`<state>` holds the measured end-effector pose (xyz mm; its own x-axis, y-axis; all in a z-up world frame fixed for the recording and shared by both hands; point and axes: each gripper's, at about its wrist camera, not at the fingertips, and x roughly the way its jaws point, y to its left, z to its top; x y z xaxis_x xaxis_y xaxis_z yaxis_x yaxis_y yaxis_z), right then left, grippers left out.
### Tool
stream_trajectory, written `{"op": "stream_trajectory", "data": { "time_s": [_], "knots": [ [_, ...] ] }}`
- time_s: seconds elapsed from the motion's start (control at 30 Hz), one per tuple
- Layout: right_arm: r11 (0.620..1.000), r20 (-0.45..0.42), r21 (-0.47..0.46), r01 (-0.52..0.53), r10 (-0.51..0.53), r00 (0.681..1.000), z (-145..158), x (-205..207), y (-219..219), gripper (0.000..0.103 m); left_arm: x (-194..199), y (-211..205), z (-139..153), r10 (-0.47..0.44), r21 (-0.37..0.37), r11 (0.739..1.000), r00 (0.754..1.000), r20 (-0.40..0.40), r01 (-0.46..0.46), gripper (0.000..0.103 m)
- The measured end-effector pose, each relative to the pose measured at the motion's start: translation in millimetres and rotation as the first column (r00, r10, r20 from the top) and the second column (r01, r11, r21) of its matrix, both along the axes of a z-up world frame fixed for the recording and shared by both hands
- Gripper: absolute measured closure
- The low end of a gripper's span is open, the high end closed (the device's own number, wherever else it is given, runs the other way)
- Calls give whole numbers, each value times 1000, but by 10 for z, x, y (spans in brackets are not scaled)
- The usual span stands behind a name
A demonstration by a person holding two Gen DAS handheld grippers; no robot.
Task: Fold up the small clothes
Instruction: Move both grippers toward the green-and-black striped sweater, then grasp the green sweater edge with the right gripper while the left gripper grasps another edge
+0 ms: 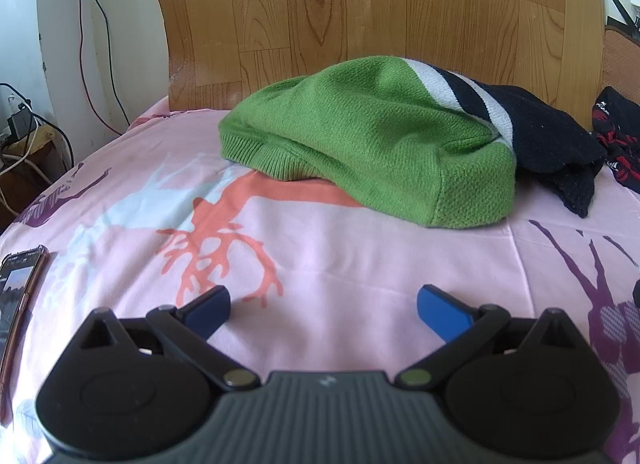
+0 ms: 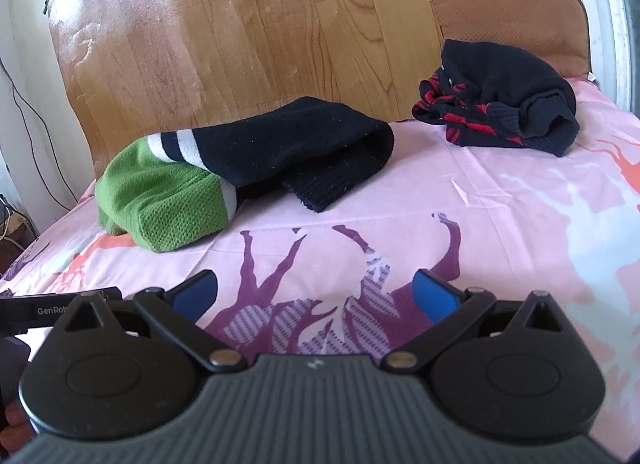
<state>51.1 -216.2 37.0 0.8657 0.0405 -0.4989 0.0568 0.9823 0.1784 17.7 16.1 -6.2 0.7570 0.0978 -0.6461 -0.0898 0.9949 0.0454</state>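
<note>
My left tongs point(image 1: 323, 310) and right tongs point(image 2: 314, 296) both stand apart, empty, over the pink deer-print bedsheet point(image 1: 340, 256). Ahead lies the folded green, white and navy knit sweater point(image 1: 360, 136); a crumpled black-and-red knit garment point(image 2: 500, 94) sits farther right, near the wooden headboard point(image 1: 360, 4).

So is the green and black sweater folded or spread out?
Folded, roughly: the green and black sweater lies doubled over in a thick bundle, not flat.

Green-and-navy sweater point(image 1: 372, 136): coarse matt knit, ribbed hem. Black-and-red garment point(image 2: 500, 96): knit. Bedsheet point(image 1: 320, 248): smooth matt printed cloth. Headboard point(image 1: 360, 4): glossy wood-grain. Grippers: matt black plastic.
</note>
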Motion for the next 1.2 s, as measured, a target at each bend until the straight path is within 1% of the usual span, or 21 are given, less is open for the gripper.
{"op": "stream_trajectory", "data": {
  "time_s": [0.47, 0.77, 0.87, 1.0, 1.07, 1.13, 1.2],
  "knots": [
    [1000, 11, 15, 7, -7, 1000, 7, -19, -31, 0, -3, -2, -2, 0, 0, 1000, 1000, 0, 0, 0],
    [1000, 7, 7, 12, -12, 1000, 11, -16, -31, 0, -15, 0, 3, -7, -12, 1000, 1000, 4, 7, 0],
    [1000, 5, -1, 14, -14, 1000, 12, -11, -21, 0, -39, 34, 17, -11, -38, 999, 1000, 21, 12, 0],
    [1000, 12, -15, 1, -1, 1000, 17, -17, 2, 0, -154, 178, 77, 19, -122, 993, 993, 114, -5, 0],
    [999, 32, -33, -15, 16, 999, 38, -27, 30, 7, -198, 266, 103, 42, -161, 987, 989, 145, -18, 0],
    [997, 52, -64, -49, 52, 997, 77, -17, 99, 31, -216, 384, 126, 81, -207, 977, 984, 161, -46, 0],
    [985, 55, -115, -127, 134, 989, 137, 41, 234, 40, -226, 511, 140, 145, -237, 966, 975, 168, -103, 0]
  ]
}}
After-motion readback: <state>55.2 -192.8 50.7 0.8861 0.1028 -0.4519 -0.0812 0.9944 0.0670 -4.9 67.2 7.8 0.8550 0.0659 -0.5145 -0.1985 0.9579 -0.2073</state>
